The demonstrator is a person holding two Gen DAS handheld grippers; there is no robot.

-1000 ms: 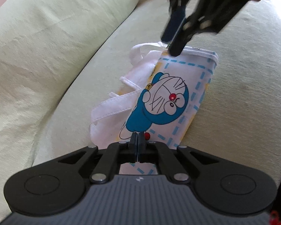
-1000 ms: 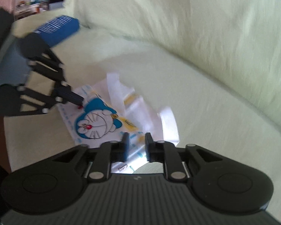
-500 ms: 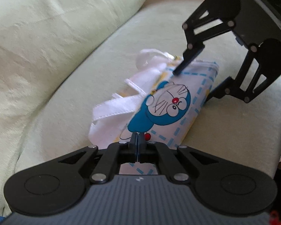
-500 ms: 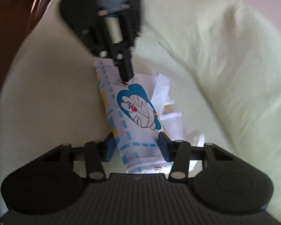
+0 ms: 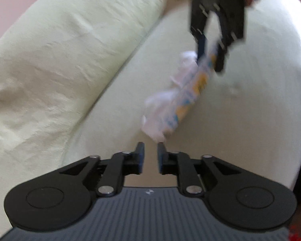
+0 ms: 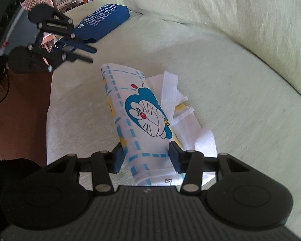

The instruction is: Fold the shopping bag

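Note:
The folded white shopping bag (image 6: 142, 118) with a blue cartoon cat and dashed blue lines lies on the pale green sofa seat (image 6: 240, 104), white handles bunched at its right side. My right gripper (image 6: 146, 150) is open, its jaws straddling the bag's near end, one on each side. In the left wrist view the bag (image 5: 182, 96) is blurred and lifted at its far end between the right gripper's fingers (image 5: 218, 60). My left gripper (image 5: 150, 152) is open and empty, just off the bag's near end. It also shows in the right wrist view (image 6: 90, 55), above the seat.
The sofa backrest (image 5: 60, 50) runs along the left of the seat. A folded dark blue bag (image 6: 104, 24) lies on the seat further along. The seat's front edge drops to a brown floor (image 6: 20, 104). Furniture and clutter stand beyond the sofa.
My left gripper has opened, let go of the bag and pulled back. My right gripper has closed in around the bag's other end, and the bag has tipped up on edge.

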